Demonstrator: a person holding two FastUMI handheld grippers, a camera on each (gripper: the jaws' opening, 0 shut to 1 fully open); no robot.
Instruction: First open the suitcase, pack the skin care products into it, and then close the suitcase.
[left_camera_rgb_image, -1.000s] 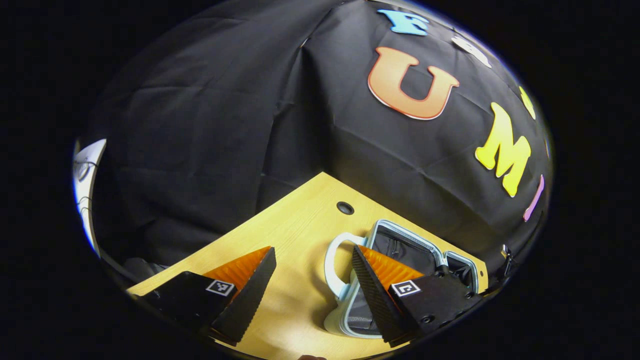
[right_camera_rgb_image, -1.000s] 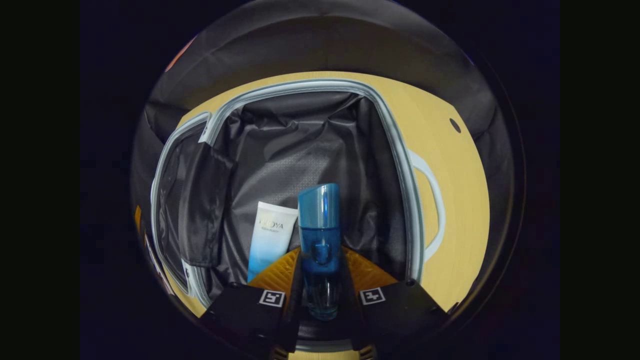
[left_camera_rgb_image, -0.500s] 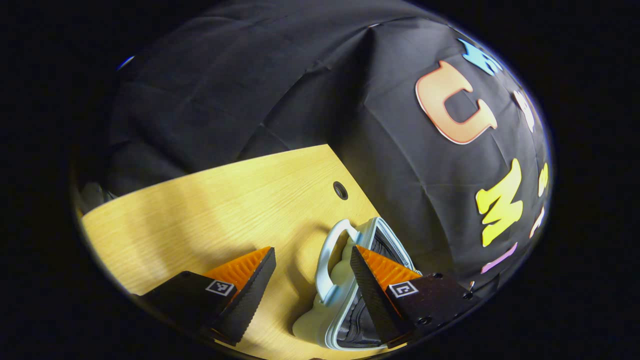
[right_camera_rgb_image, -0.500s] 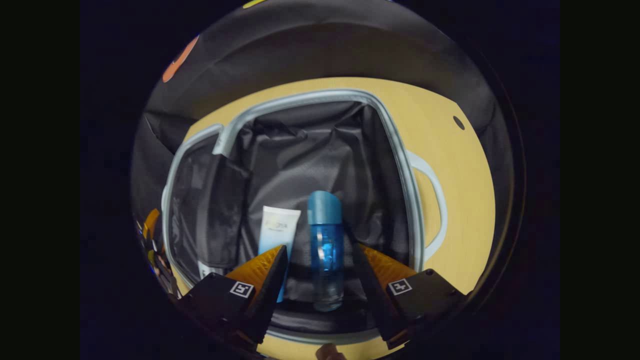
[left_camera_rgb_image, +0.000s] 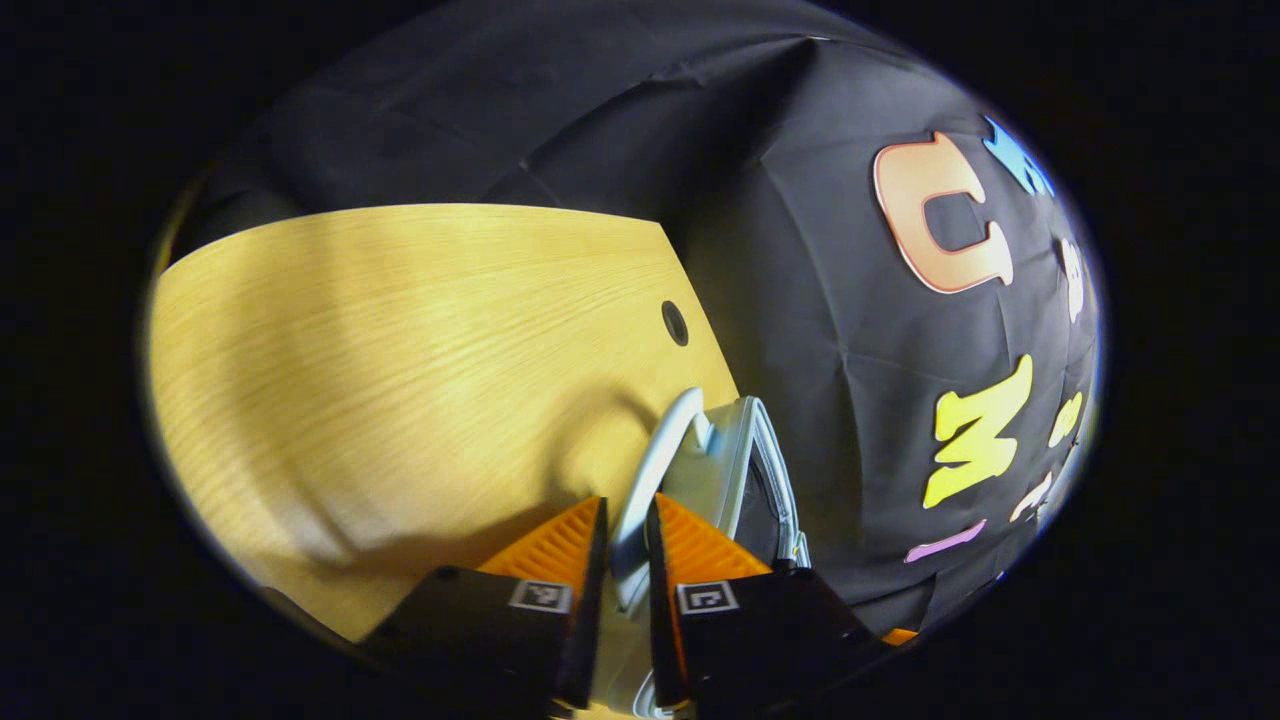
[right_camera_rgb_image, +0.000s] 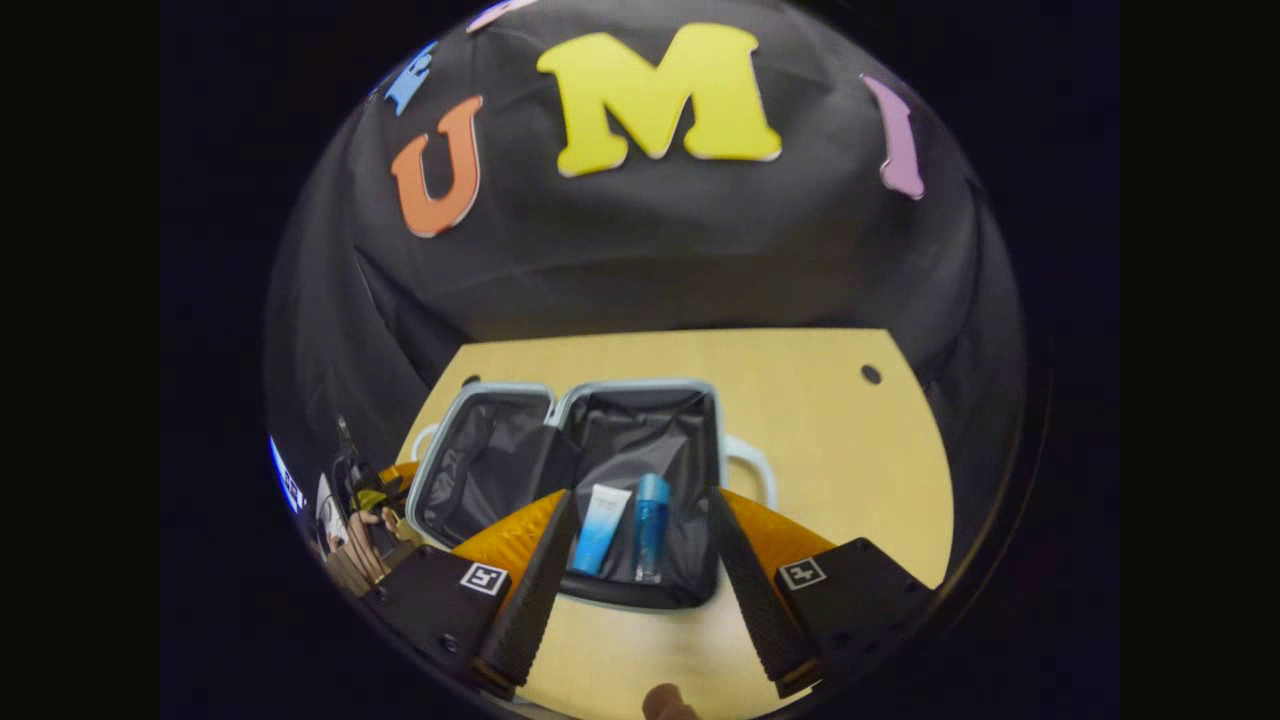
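Step in hand: both products lay packed, so closing looked to be next, judged from the open case and the grip on its handle.
Suitcase (right_camera_rgb_image: 640, 440): it lay open flat on the counter (right_camera_rgb_image: 830, 440), two halves side by side, dark lining up.
Left hand-held gripper (left_camera_rgb_image: 628, 560): its fingers were drawn close on the suitcase handle (left_camera_rgb_image: 650, 470), one on each side, pressing it.
Right hand-held gripper (right_camera_rgb_image: 640, 570): its fingers stood wide apart, holding nothing, raised above the near edge of the case.
Key relation: the handle ran up and away between the left fingers, its long axis roughly in line with them; the case body (left_camera_rgb_image: 760, 470) lay just right of the handle in the left gripper view, the bare counter (left_camera_rgb_image: 400, 330) to its left.
Nearer hand: the left, already on the handle; the right hung apart from the case.
Skin care products: two, a white-and-blue tube (right_camera_rgb_image: 600, 515) and a blue bottle (right_camera_rgb_image: 650, 510), lying side by side in the handled half, long axes pointing away from the right gripper.
Other half: it appeared to hold nothing loose.
Handles counted: one clear in the right gripper view (right_camera_rgb_image: 755, 470) on the packed half; a pale loop at the far left edge could be a second, I cannot tell.
Next move calls for: swinging the gripped half over the other.
Risk: the products could slide as it tips.
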